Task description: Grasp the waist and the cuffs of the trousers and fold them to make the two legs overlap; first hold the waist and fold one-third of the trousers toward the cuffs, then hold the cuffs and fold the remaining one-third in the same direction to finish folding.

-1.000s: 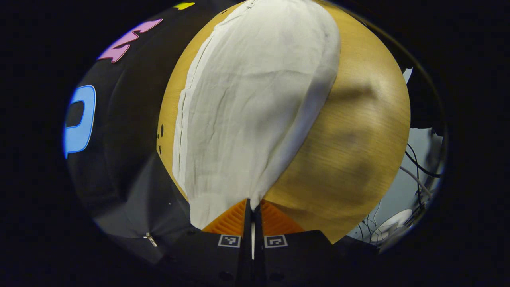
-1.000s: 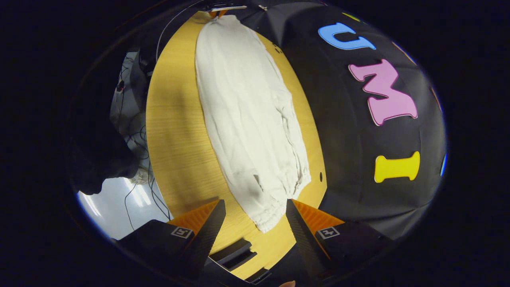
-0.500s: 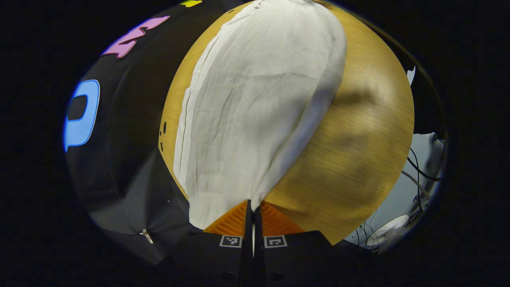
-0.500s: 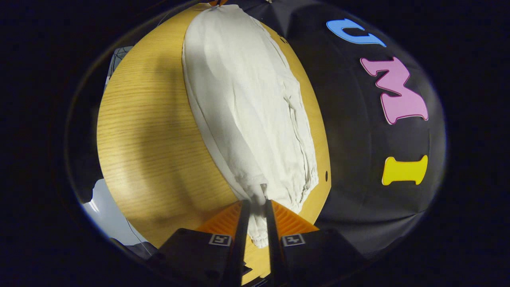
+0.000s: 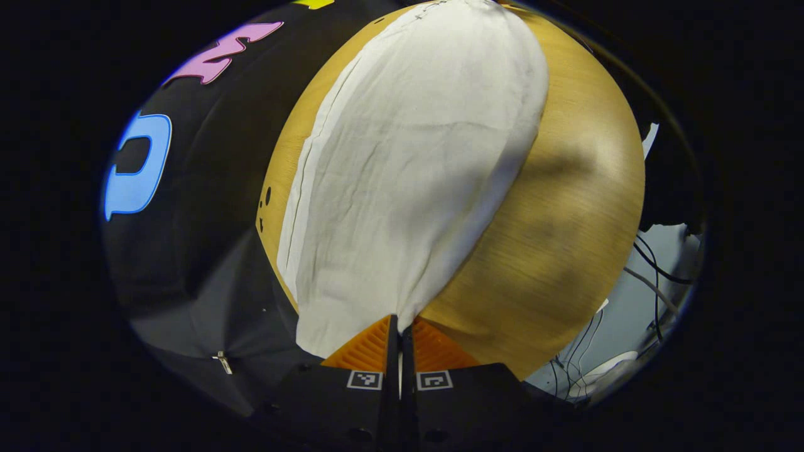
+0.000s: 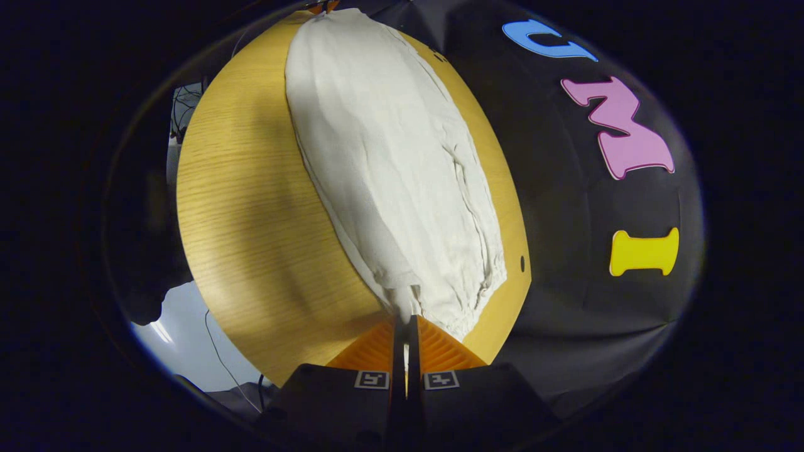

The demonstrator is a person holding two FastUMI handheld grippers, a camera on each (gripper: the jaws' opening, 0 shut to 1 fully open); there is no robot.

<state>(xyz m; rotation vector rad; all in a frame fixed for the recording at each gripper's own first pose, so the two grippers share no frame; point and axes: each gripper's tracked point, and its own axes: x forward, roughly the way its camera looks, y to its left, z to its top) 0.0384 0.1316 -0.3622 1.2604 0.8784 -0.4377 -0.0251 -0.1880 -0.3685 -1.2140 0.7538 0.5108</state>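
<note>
The right tool (image 6: 405, 321) has just closed. A second ago its fingers stood wide apart on either side of the gathered end of the white trousers (image 6: 389, 157); now they are pinched nearly together with a bunch of that elastic-edged cloth between them, at the corner nearest the front edge of the counter (image 6: 251, 238). From the puckered hem I take this end for the waist or a cuff, but I cannot say which.

The left tool (image 5: 400, 321) has not altered through the same second: its fingers stay pressed shut on the opposite end of the trousers (image 5: 408, 182), at the near corner of the plain-hemmed cloth.

The trousers lie stretched full length along the round wooden counter (image 5: 565, 220), flat and fairly smooth, toward the side next to the booth's black wall, with bare wood on the other side. In the right gripper view the far end reaches the top, where a bit of the other tool peeps out.

So both ends are now held. I judge the grasping part is done and the first fold, bringing one leg over the other, can begin; the lift should be even, or the thin cloth may twist.
</note>
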